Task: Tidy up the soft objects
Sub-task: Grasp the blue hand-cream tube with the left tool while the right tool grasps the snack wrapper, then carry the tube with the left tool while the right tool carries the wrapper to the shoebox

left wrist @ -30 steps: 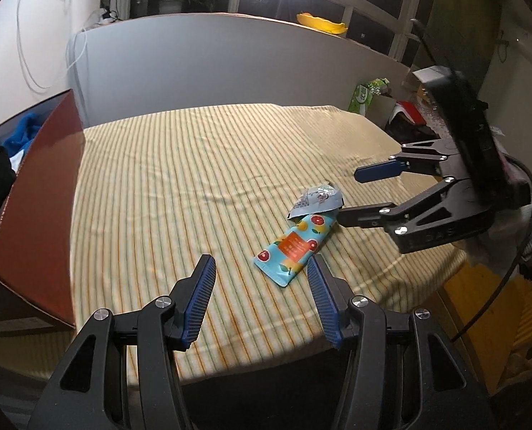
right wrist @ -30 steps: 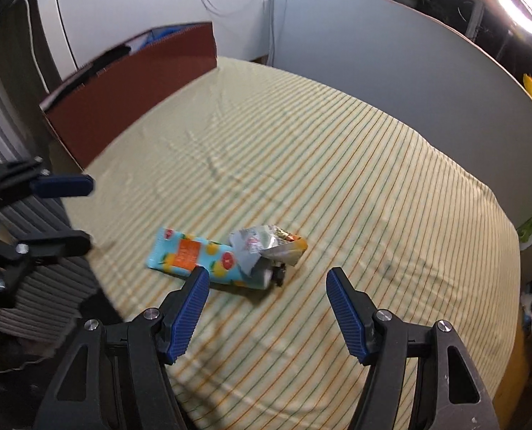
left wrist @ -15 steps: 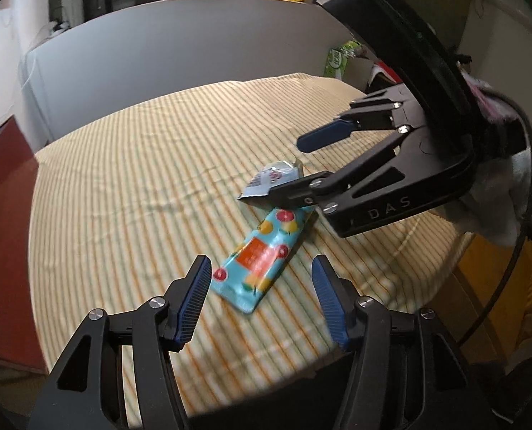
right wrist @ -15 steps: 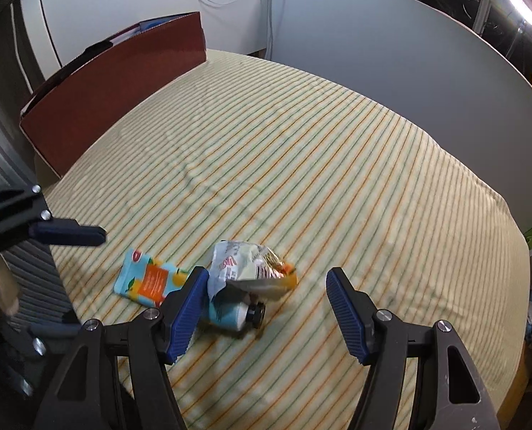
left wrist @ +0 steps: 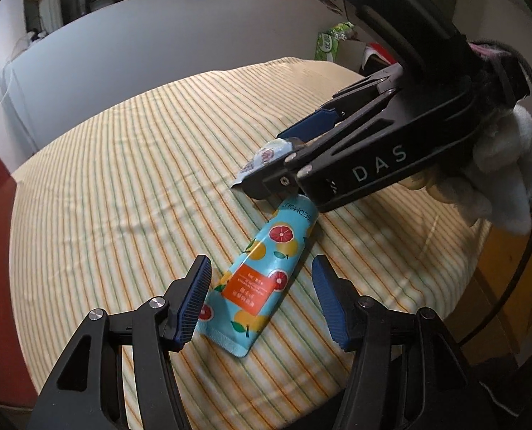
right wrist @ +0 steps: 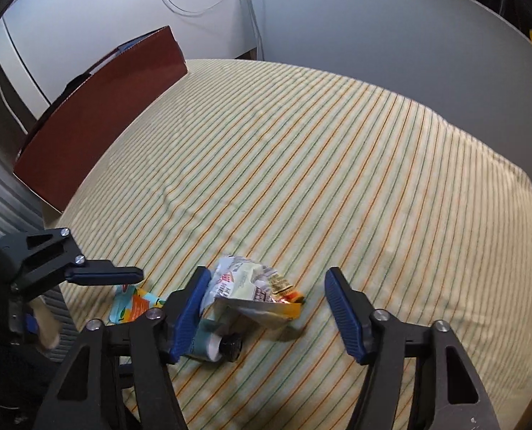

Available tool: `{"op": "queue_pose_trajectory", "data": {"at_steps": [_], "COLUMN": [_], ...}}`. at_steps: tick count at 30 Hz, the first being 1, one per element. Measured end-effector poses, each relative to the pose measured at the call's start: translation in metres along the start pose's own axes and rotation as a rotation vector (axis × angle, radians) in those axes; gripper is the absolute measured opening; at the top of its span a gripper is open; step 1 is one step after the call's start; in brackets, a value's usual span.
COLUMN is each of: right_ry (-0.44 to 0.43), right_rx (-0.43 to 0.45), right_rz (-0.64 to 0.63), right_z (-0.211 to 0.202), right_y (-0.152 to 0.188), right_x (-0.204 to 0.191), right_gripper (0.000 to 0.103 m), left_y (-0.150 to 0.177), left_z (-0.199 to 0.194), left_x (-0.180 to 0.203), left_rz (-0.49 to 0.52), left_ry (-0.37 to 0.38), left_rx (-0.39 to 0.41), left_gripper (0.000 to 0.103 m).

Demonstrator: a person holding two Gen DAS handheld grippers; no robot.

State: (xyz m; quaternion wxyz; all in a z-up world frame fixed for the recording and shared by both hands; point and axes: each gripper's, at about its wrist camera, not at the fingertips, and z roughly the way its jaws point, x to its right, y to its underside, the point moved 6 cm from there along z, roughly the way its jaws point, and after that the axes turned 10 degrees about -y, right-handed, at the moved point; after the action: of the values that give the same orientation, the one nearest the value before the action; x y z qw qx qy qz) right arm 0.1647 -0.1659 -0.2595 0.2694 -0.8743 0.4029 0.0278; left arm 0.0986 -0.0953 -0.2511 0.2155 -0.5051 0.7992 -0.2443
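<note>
A blue tube with orange fruit print [left wrist: 262, 276] lies on the striped tablecloth, its black cap end [right wrist: 230, 345] toward the right gripper. A crumpled silvery snack packet [right wrist: 251, 288] lies over the tube's cap end; it also shows in the left wrist view [left wrist: 262, 159]. My left gripper [left wrist: 260, 302] is open, its fingers on either side of the tube's flat end. My right gripper [right wrist: 267, 308] is open, with the packet between its fingers; it shows in the left wrist view [left wrist: 284, 154] low over the packet.
A dark red cardboard box [right wrist: 101, 114] stands at the table's edge, far from the right gripper. A grey partition [right wrist: 373, 28] runs behind the table [right wrist: 301, 161]. The table's near edge [left wrist: 409, 326] is close to the tube.
Both grippers have moved in toward the objects. The left gripper now straddles the tube's flat end and the right gripper straddles the packet. Both stay open.
</note>
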Motion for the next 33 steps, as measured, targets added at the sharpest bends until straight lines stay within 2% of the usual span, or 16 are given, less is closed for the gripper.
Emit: {"op": "queue_pose_trajectory", "data": {"at_steps": [6, 11, 13, 15, 19, 20, 26, 33], "right_ry": [0.0, -0.005, 0.003, -0.001, -0.006, -0.004, -0.011, -0.01], "right_rx": [0.001, 0.007, 0.017, 0.03, 0.039, 0.04, 0.05, 0.078], "right_rz": [0.014, 0.025, 0.036, 0.055, 0.081, 0.085, 0.114, 0.132], "right_z": [-0.003, -0.008, -0.01, -0.014, -0.016, -0.015, -0.017, -0.027], "right_y": [0.002, 0.005, 0.005, 0.005, 0.006, 0.005, 0.01, 0.015], "right_x": [0.007, 0.011, 0.014, 0.018, 0.022, 0.024, 0.029, 0.03], "right_gripper": [0.041, 0.035, 0.03, 0.027, 0.022, 0.018, 0.018, 0.018], "left_y": [-0.011, -0.019, -0.023, -0.025, -0.031, -0.032, -0.029, -0.024], "left_z": [0.016, 0.024, 0.029, 0.029, 0.033, 0.034, 0.03, 0.02], "left_x": [0.002, 0.004, 0.006, 0.009, 0.013, 0.014, 0.014, 0.0], "left_rz": [0.021, 0.04, 0.054, 0.069, 0.075, 0.072, 0.061, -0.005], "left_ry": [-0.003, 0.02, 0.026, 0.04, 0.052, 0.054, 0.045, 0.035], "left_rx": [-0.001, 0.007, 0.013, 0.023, 0.031, 0.032, 0.047, 0.063], "left_gripper": [0.058, 0.058, 0.056, 0.045, 0.035, 0.033, 0.026, 0.026]}}
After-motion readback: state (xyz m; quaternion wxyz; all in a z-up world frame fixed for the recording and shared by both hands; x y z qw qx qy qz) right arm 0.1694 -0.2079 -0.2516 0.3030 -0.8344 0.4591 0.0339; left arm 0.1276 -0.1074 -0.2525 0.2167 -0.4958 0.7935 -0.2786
